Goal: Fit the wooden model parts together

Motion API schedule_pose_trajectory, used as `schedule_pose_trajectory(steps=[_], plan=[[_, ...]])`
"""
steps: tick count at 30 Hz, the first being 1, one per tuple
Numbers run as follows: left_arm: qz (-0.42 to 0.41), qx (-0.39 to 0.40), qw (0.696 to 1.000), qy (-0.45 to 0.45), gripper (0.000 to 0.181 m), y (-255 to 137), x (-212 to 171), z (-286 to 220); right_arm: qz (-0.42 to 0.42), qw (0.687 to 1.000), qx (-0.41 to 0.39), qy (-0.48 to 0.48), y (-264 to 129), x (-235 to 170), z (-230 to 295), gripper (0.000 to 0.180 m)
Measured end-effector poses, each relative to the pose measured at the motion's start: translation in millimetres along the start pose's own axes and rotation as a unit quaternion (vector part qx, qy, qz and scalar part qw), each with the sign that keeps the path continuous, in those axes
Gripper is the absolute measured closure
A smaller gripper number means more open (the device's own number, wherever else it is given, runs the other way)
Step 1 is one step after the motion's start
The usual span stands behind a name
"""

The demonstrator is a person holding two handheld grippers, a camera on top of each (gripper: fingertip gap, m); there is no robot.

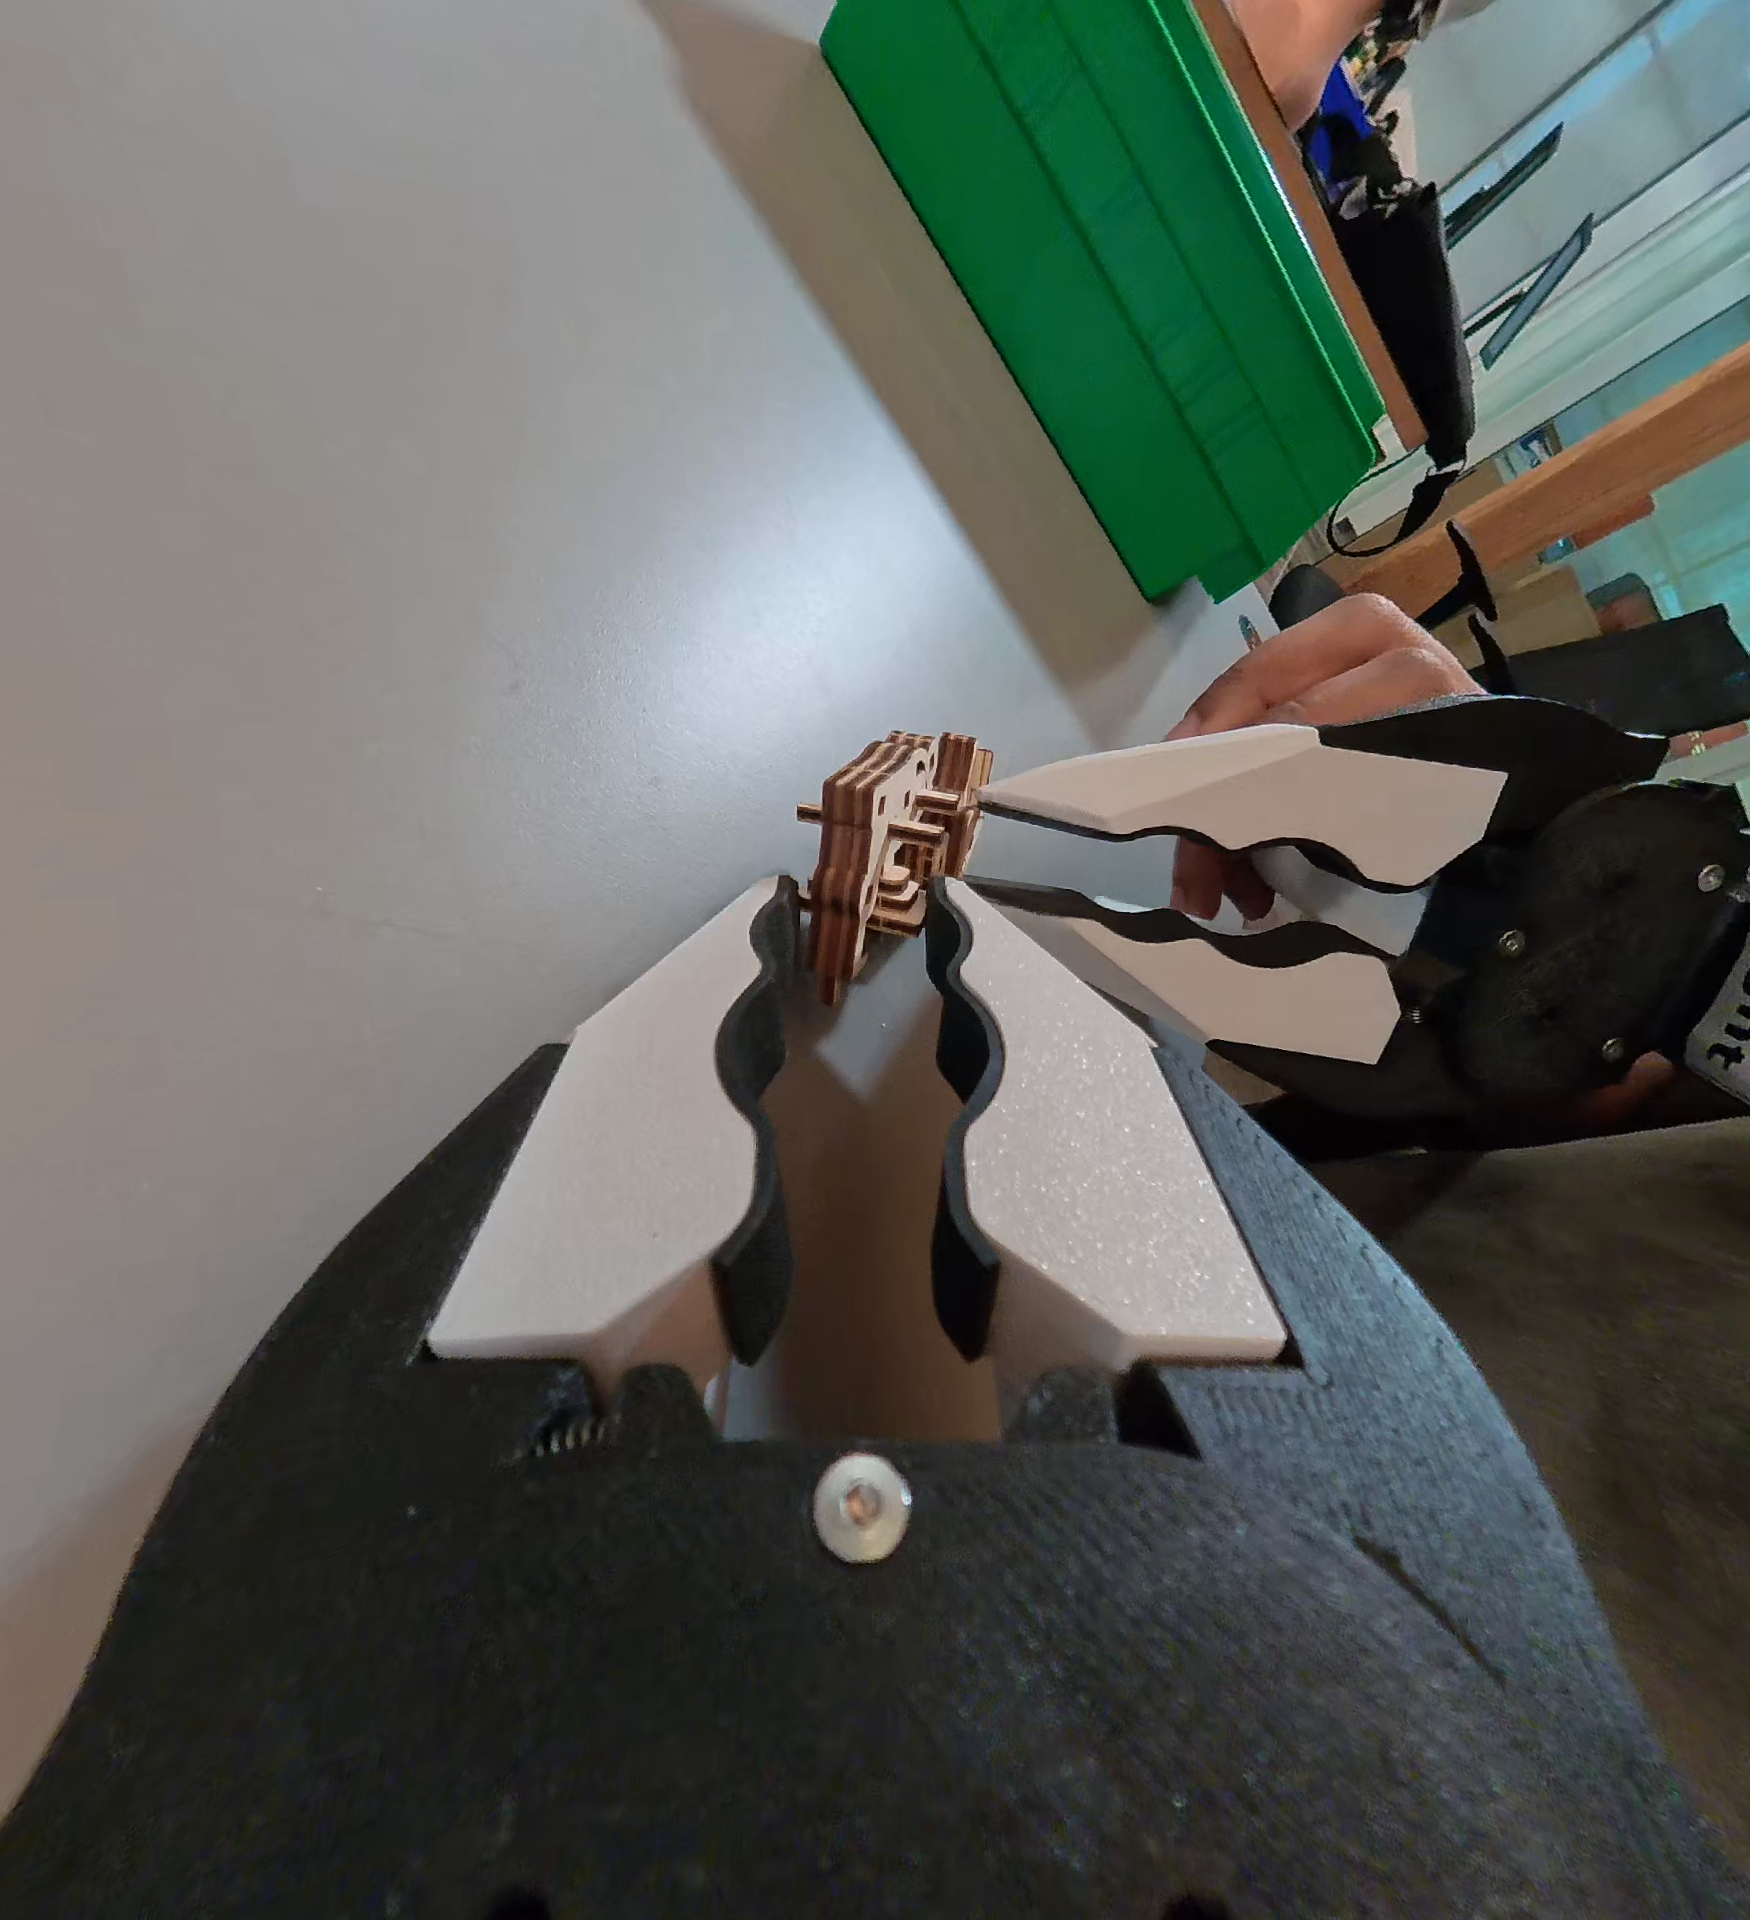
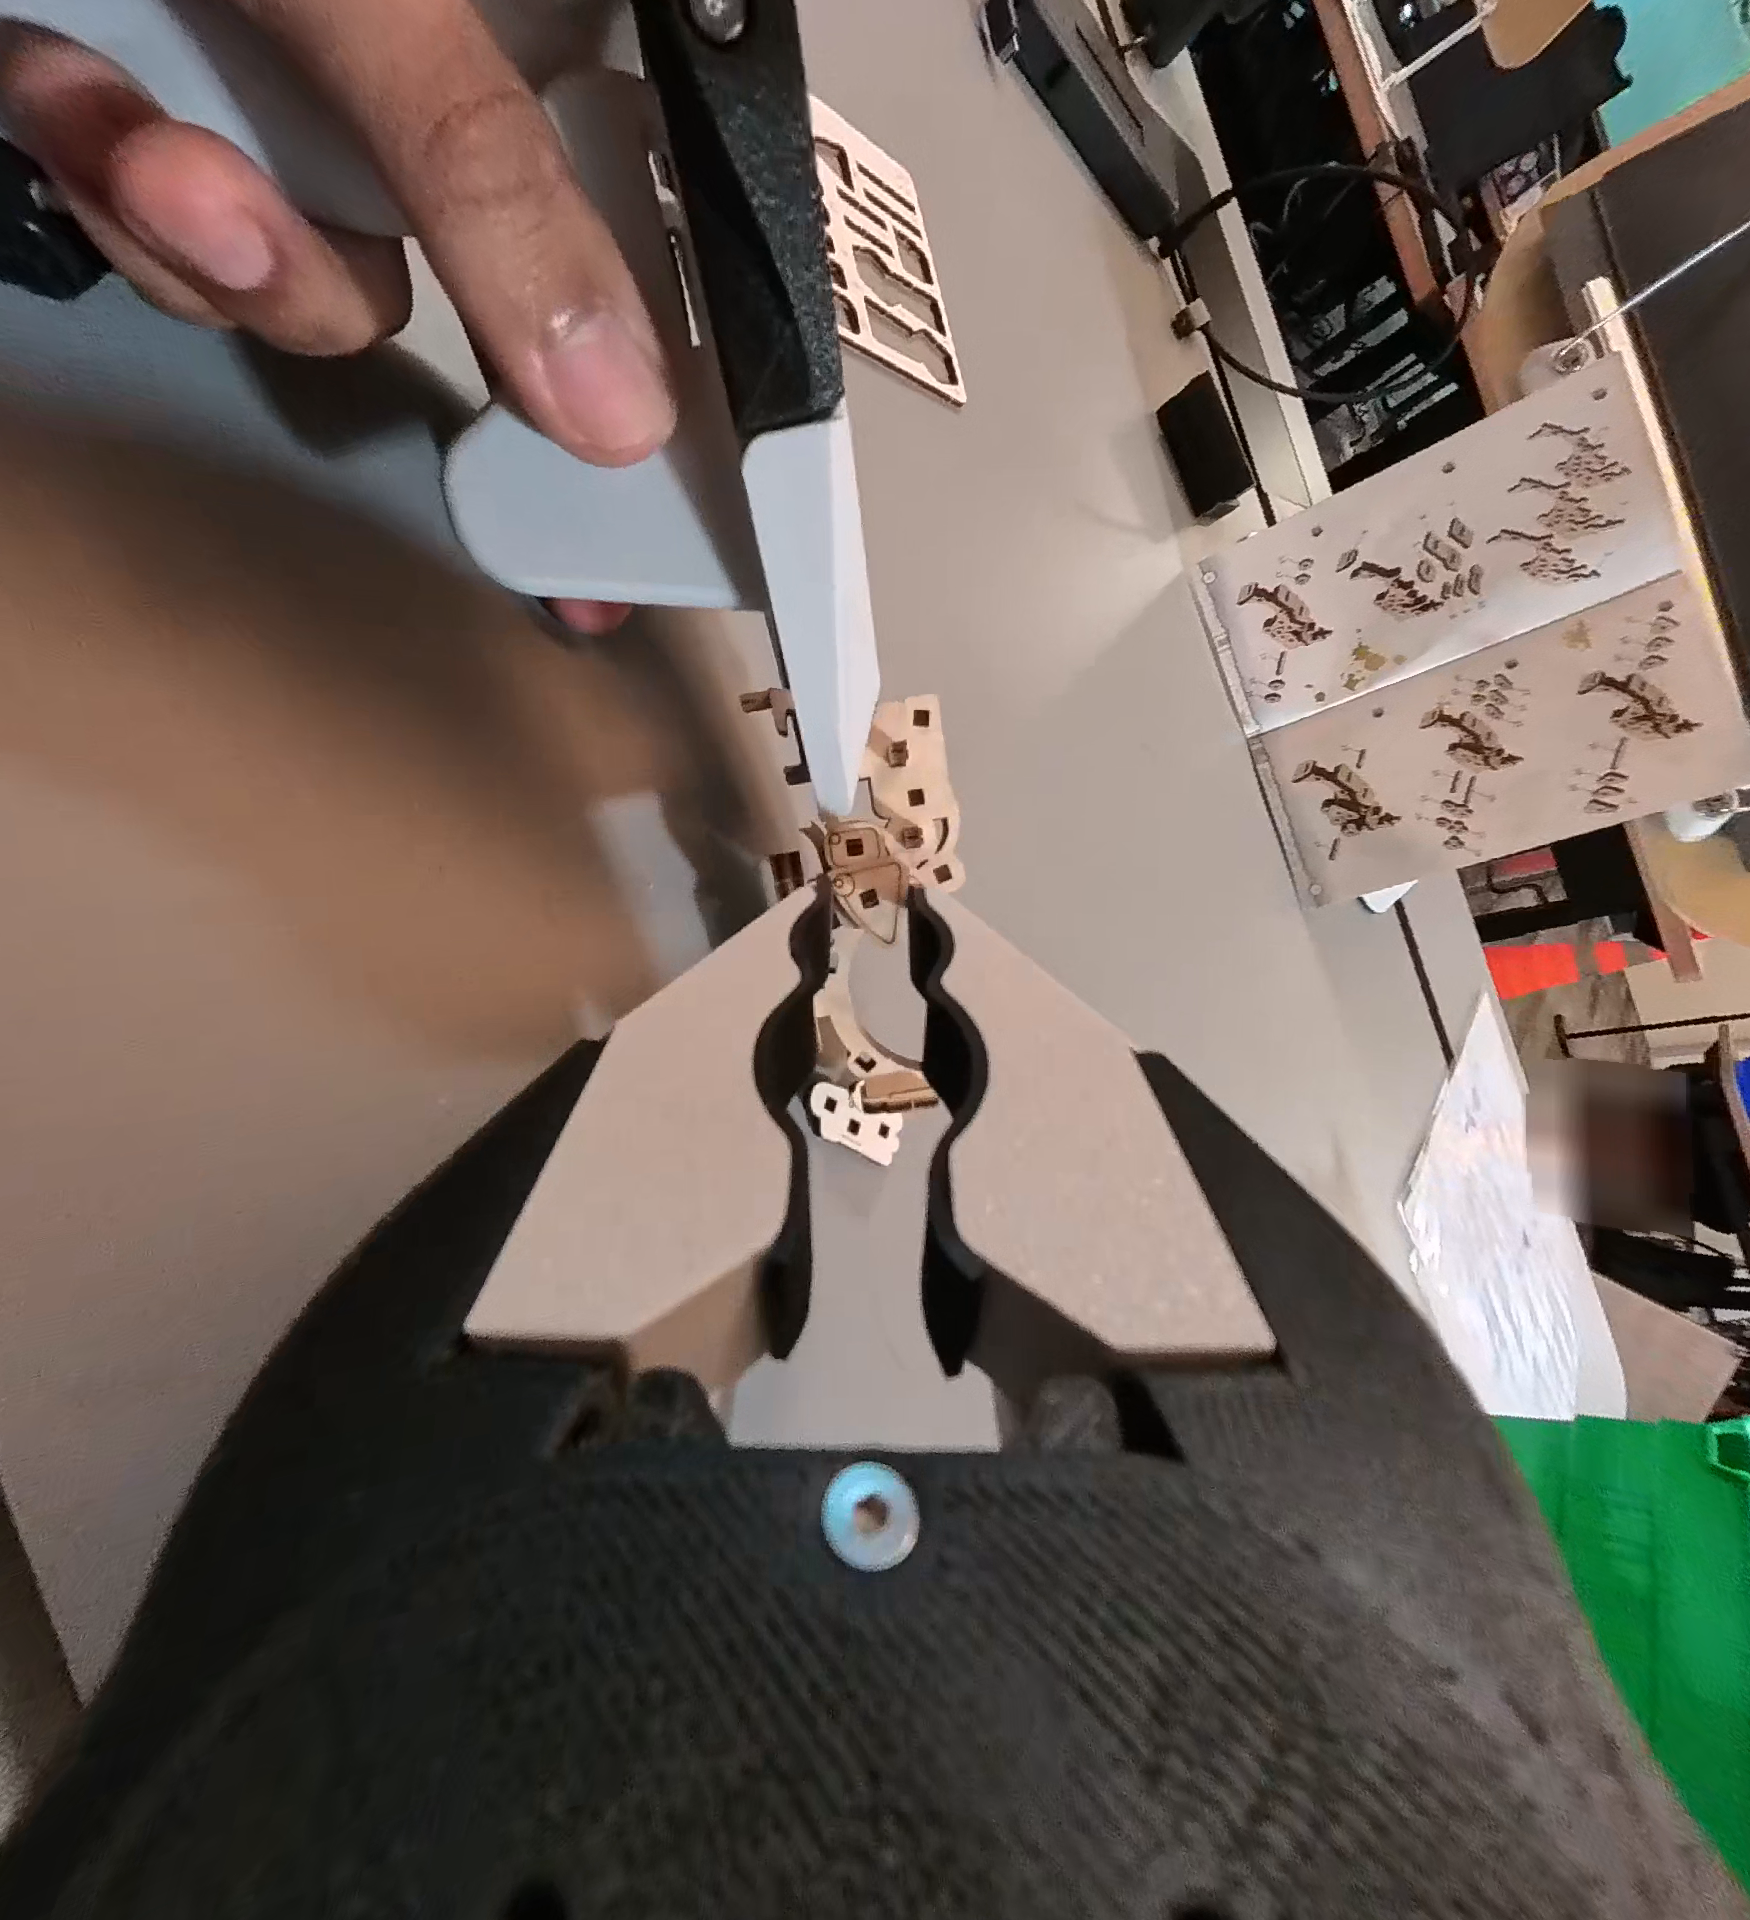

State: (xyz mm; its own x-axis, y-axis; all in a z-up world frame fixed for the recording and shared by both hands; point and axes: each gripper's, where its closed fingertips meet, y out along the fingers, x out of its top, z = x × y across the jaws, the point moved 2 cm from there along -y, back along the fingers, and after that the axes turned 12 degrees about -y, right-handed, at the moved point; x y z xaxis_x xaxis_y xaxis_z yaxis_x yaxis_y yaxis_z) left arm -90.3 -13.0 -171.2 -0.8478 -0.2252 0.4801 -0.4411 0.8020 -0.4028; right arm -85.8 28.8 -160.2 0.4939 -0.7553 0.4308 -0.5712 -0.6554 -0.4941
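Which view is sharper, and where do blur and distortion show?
Left wrist view: sharp on the wooden model and right gripper, with wide-angle bending of the green box. Right wrist view: softer, the left side smeared, the instruction sheet glare-washed.

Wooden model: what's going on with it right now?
Left gripper shut on wooden model. Right gripper pinching small piece against it. Nothing in the way.

model (image 1: pixel 892 862) between left claw (image 1: pixel 855 899) tips | right claw (image 1: pixel 975 847) beside
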Motion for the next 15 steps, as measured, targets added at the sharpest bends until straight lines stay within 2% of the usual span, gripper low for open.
schedule_pose_trajectory(steps=[7,15], plan=[[0.001,0.001,1.000,0.003,0.160,0.2,-0.5,-0.8,0.002,1.000,0.000,-0.025,0.2,-1.7,3.3,0.163],[-0.003,0.004,1.000,0.005,0.160,0.7,-1.1,-1.4,0.011,1.000,0.002,-0.029,0.1,-3.0,0.8,0.167]])
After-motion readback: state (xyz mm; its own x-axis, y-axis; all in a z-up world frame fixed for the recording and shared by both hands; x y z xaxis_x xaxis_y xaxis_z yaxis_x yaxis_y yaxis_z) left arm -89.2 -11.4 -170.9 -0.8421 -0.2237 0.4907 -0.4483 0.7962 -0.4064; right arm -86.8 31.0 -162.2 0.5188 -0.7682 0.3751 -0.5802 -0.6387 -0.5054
